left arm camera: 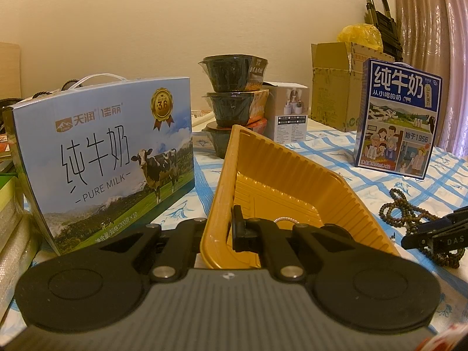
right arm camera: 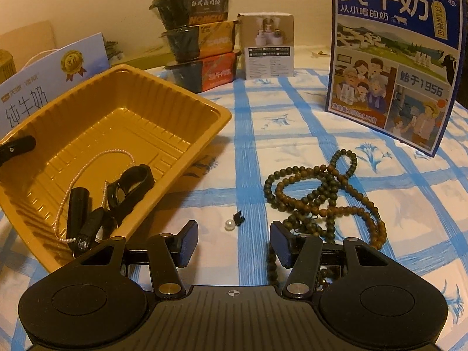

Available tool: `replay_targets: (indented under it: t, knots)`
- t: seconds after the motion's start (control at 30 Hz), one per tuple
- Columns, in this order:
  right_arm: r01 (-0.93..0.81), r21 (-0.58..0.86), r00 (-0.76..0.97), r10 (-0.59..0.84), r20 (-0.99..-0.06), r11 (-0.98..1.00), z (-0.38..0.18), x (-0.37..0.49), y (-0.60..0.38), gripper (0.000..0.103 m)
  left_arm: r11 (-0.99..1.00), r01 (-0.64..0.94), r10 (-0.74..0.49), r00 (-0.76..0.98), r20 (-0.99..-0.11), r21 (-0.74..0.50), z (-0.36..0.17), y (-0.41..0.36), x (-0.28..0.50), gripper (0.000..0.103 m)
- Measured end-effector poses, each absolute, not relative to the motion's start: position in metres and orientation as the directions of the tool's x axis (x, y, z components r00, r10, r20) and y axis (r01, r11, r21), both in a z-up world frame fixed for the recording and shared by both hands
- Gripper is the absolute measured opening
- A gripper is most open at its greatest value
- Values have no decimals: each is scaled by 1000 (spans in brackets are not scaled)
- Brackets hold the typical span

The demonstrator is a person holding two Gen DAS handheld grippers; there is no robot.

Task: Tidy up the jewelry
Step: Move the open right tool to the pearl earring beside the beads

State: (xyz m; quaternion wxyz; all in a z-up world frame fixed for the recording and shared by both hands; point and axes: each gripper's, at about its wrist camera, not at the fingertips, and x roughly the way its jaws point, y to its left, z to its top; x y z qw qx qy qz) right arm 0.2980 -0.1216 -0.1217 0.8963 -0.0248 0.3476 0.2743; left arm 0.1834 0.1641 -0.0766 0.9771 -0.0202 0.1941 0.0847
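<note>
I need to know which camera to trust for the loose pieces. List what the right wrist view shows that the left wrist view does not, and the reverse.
Right wrist view only: a small white pearl loose on the blue-checked tablecloth ahead of the open right gripper, and black straps lying in the tray.

Left wrist view only: the left gripper shut on the tray's near rim, and an open brown cardboard box behind.

Both: the gold ribbed plastic tray, the dark wooden bead necklace, a thin pearl chain in the tray.
</note>
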Motion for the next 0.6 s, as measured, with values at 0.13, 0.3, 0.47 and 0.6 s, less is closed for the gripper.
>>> replay_targets:
  t: [0.13, 0.3, 0.47, 0.6]
  knots:
    - [-514, 146, 606, 478, -635, 845, -122, 300, -120, 55, 985, -173, 158, 910, -383, -6, -77, 164, 184, 5]
    - [-516, 144, 604, 478, -637, 844, -123, 301, -118, 55, 985, -173, 158, 910, -383, -5, -76, 164, 184, 5]
    - [-518, 140, 604, 476, -639, 844, -125, 302, -118, 55, 985, -173, 158, 910, -383, -6, -76, 164, 184, 5]
    - [-519, 136, 602, 474, -642, 844, -127, 304, -118, 55, 985, -172, 158, 911, -382, -4, -77, 164, 184, 5]
